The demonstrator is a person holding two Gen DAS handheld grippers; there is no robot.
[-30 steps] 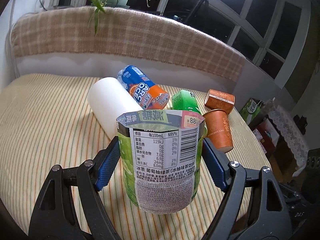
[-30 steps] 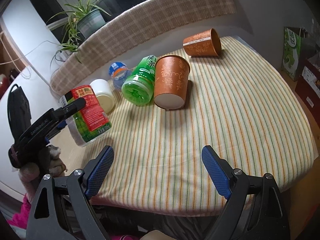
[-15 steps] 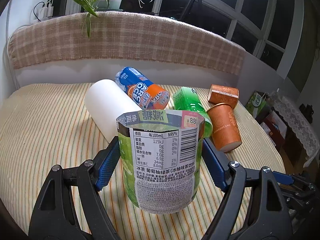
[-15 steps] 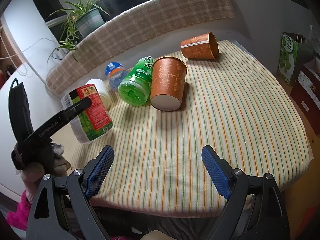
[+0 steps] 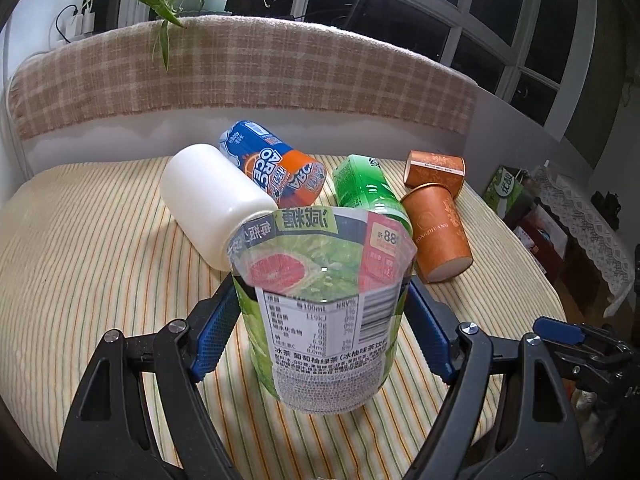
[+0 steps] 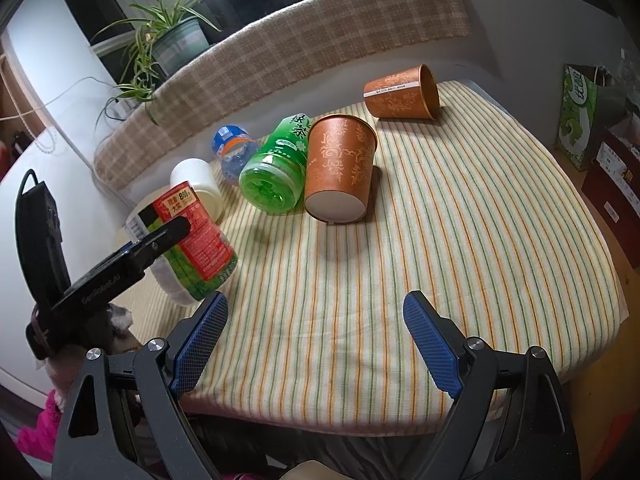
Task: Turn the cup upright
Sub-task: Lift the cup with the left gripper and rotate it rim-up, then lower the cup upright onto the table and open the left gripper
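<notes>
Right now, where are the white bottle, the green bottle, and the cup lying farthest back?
white bottle (image 5: 208,196): left wrist view, middle of its side.
green bottle (image 6: 276,170): right wrist view, lower body near its base.
farthest cup (image 6: 396,94): right wrist view, patterned side wall.

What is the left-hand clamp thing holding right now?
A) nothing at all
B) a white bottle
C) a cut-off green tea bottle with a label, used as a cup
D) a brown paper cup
C: the left gripper has its blue pads pressed on both sides of the labelled green tea cup, while the white bottle and brown paper cups lie untouched on the striped cloth.
</notes>
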